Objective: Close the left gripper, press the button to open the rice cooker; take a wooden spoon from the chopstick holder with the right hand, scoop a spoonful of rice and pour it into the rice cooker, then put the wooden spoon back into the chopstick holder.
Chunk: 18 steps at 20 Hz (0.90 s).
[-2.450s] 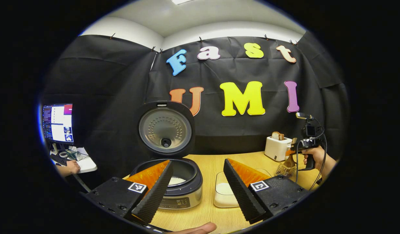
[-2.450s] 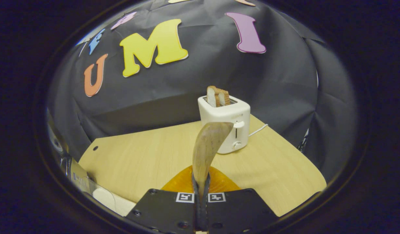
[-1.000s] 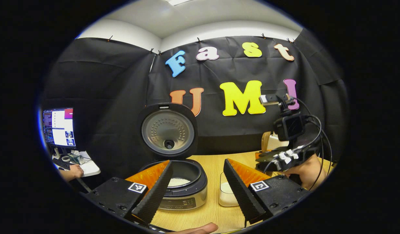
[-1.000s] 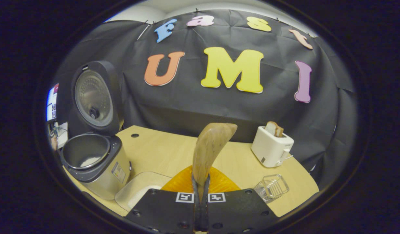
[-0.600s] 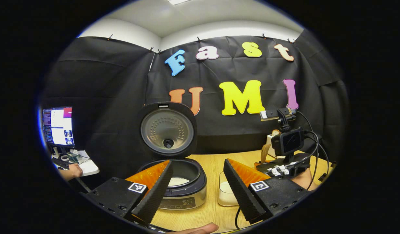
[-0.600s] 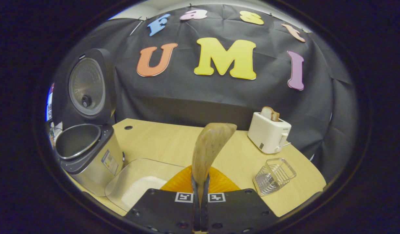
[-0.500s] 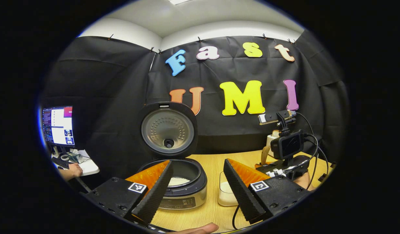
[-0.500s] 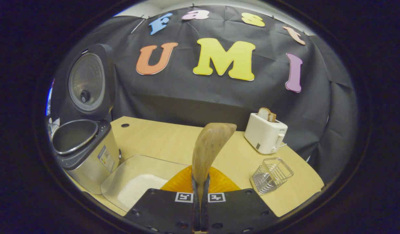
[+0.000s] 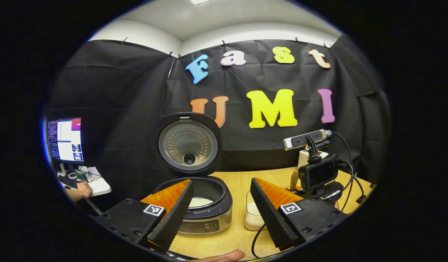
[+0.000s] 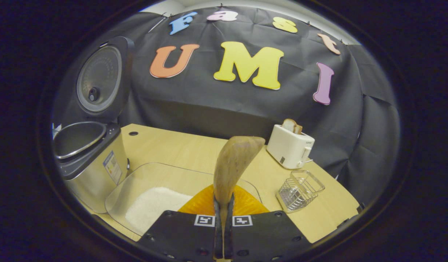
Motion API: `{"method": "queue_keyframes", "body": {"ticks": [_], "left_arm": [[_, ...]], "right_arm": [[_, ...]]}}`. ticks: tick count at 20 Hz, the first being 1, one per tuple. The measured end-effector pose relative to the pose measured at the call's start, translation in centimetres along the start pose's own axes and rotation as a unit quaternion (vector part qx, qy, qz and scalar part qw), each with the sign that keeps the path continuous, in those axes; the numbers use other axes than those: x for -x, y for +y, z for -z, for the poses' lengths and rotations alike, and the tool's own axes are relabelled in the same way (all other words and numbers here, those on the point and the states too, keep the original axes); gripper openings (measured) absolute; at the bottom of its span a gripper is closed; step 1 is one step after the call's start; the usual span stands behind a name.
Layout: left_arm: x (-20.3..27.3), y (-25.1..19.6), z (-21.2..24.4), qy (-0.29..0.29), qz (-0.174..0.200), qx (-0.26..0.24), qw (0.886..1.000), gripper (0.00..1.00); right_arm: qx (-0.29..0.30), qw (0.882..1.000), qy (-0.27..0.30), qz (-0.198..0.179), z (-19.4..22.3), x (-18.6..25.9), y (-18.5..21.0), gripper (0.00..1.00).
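The wooden spoon (image 10: pixel 234 163) is clamped by its handle between the right gripper (image 10: pixel 224 218) fingers, which are pinched tight on it, and it sticks straight up and forward along the gripper's own axis with the bowl end at the top. What matters for the next bit: the rice sits in the clear tray (image 10: pixel 151 174), and from the right gripper view that white pile is down and to the left of the spoon, just beside the gripper's nose, so I'd guess the spoon bowl has to tip forward and swing left-down to dig in. The rice cooker (image 10: pixel 89 160) is further left again, touching or nearly touching the tray's edge (hard to say which through the fisheye), lid already standing open, so the button step looks done. The right gripper is plainly the nearer one to the rice; the left gripper (image 9: pixel 220 211) hangs back in front of the cooker with its fingers spread wide, holding nothing. The chopstick holder (image 10: pixel 300 191), a little wire basket, is off to the right near the toaster (image 10: pixel 287 145), well apart from the tray. Compared with half a second ago, the tray and rice pile have got bigger and slid closer under the spoon, and the cooker has drifted out toward the left edge, so the right hand has moved in lower over the tray. From the left gripper view the right rig (image 9: pixel 317 174) sits lower over the table (image 9: pixel 242 182) than it did.
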<state>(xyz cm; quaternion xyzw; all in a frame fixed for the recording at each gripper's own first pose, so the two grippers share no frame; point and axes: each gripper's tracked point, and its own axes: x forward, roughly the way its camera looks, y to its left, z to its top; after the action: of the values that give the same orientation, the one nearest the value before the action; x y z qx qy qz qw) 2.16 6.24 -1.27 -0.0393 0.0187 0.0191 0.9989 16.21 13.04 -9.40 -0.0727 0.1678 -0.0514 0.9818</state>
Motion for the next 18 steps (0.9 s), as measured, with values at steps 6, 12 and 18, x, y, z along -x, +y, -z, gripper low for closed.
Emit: {"method": "queue_keyframes", "body": {"ticks": [6, 12, 18], "left_arm": [[0.1, -0.2, 0.0, 0.000, 0.010, 0.001, 1.000, 1.00], [0.0, 0.8, 0.2, 0.005, 0.008, 0.021, 1.000, 1.00], [-0.1, 1.2, 0.2, 0.006, 0.010, 0.030, 0.999, 0.95]], "right_arm": [[-0.016, 1.000, 0.009, -0.014, 0.1, 0.4, 3.3, 0.02], [-0.052, 0.998, 0.015, -0.014, -0.2, 0.5, 4.7, 0.02], [-0.076, 0.996, 0.014, -0.033, -0.7, 1.2, 6.3, 0.02]]}}
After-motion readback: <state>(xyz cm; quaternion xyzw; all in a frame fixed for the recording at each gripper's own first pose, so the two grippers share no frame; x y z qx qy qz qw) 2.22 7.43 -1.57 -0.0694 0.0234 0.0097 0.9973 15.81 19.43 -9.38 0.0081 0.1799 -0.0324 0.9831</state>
